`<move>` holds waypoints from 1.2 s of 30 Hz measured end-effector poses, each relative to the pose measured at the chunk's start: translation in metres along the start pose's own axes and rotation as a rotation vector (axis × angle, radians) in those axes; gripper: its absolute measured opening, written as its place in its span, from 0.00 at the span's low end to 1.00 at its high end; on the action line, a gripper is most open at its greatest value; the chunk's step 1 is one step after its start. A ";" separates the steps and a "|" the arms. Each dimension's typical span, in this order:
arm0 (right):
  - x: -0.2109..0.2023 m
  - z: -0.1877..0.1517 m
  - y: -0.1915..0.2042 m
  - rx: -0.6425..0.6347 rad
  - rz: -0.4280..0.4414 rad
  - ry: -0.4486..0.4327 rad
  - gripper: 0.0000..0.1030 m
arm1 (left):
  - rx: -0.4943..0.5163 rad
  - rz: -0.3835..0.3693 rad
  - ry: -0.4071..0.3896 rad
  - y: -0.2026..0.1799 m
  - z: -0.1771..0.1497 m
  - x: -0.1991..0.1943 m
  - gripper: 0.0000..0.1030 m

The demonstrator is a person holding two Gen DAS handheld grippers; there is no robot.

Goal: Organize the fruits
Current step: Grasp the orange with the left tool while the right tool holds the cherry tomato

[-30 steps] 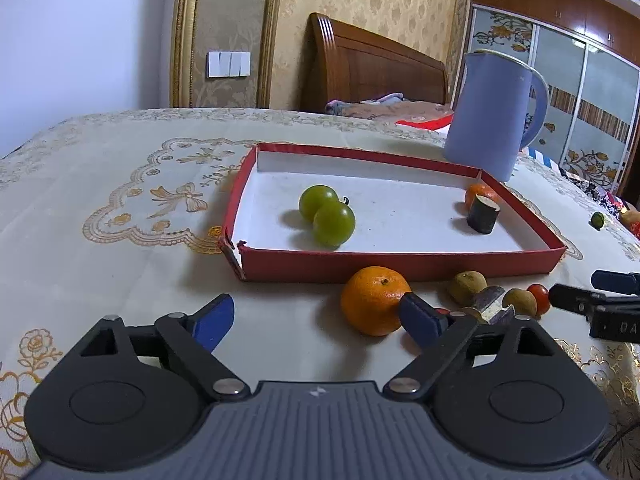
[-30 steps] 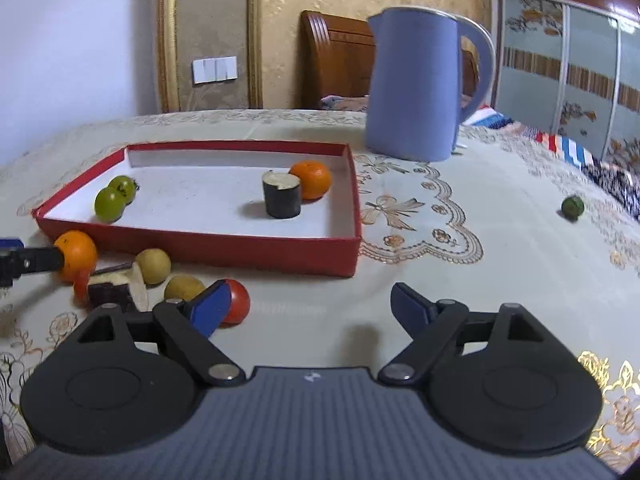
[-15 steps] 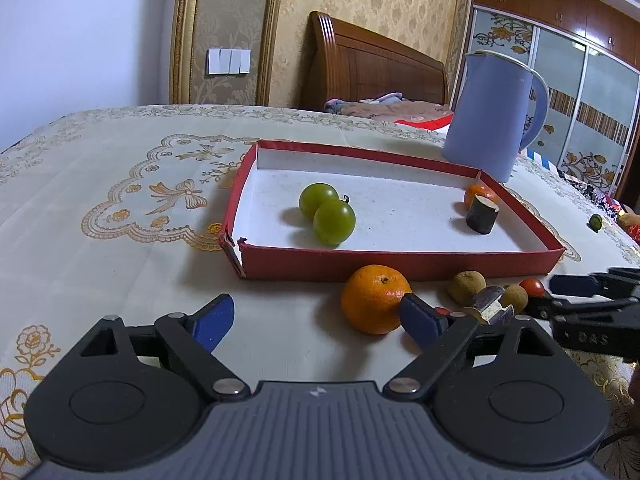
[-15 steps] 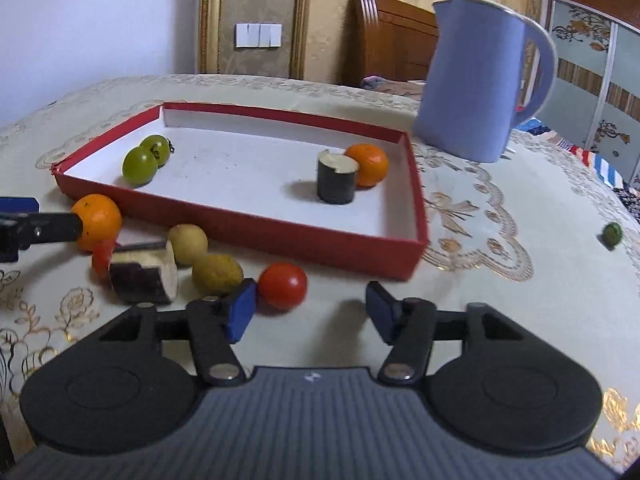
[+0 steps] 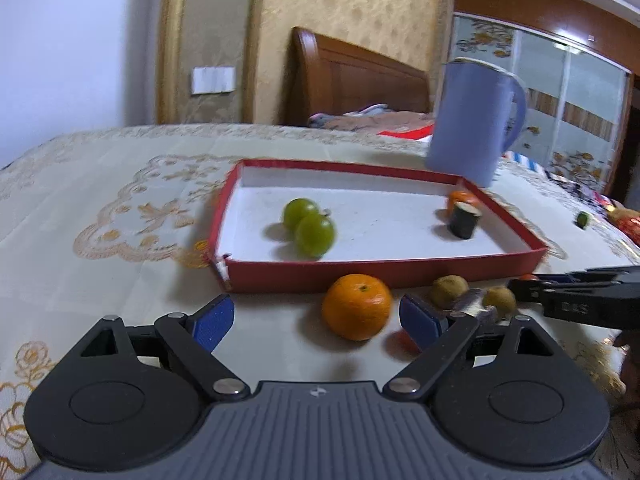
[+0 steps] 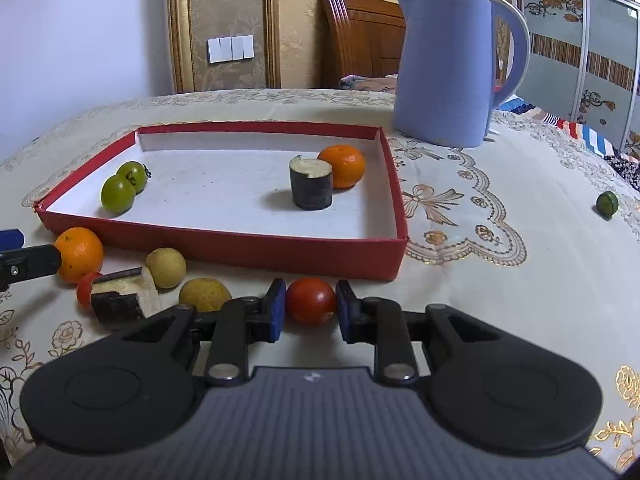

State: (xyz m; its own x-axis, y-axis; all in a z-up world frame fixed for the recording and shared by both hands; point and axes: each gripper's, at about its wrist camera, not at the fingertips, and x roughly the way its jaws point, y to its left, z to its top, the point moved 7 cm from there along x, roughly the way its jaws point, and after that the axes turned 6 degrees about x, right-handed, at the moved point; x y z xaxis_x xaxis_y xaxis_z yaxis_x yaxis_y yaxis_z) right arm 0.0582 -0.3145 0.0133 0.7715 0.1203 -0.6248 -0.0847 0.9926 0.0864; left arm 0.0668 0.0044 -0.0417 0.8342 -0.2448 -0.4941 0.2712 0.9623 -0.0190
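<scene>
Bedroom table with a lacy cloth [image 6: 500, 280]: right gripper [image 6: 311, 312] just clamped its jaws on the tomato [image 6: 311, 301] by the red tray [image 6: 256, 250], left gripper [image 5: 316, 320] gaping wide near the orange [image 5: 357, 306].

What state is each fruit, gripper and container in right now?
red tomato: clamped, on the tablecloth.
right gripper: shut on red tomato.
left gripper: open, empty.
near orange: loose, outside the tray.
red tray: holds two green fruits, an orange, a dark chunk.
blue kettle: upright.
</scene>
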 end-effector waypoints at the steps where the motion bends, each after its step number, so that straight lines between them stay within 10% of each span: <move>1: 0.000 0.000 0.000 -0.002 -0.001 0.000 0.23 | 0.012 -0.001 0.000 -0.002 0.001 0.000 0.88; 21: 0.001 0.000 -0.001 0.004 -0.001 0.002 0.23 | -0.032 0.047 0.162 -0.001 0.004 0.029 0.87; 26: 0.001 0.000 -0.001 0.003 -0.001 0.002 0.23 | 0.036 0.030 0.098 -0.012 0.004 0.023 0.58; 36: 0.001 -0.001 0.001 -0.010 -0.009 0.002 0.24 | 0.062 0.005 0.122 -0.016 -0.002 0.030 0.49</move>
State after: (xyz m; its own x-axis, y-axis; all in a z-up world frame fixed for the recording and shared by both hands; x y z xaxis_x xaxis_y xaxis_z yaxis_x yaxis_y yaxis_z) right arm 0.0586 -0.3139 0.0122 0.7713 0.1113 -0.6267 -0.0842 0.9938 0.0729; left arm 0.0868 -0.0179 -0.0577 0.7719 -0.2197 -0.5965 0.2993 0.9535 0.0361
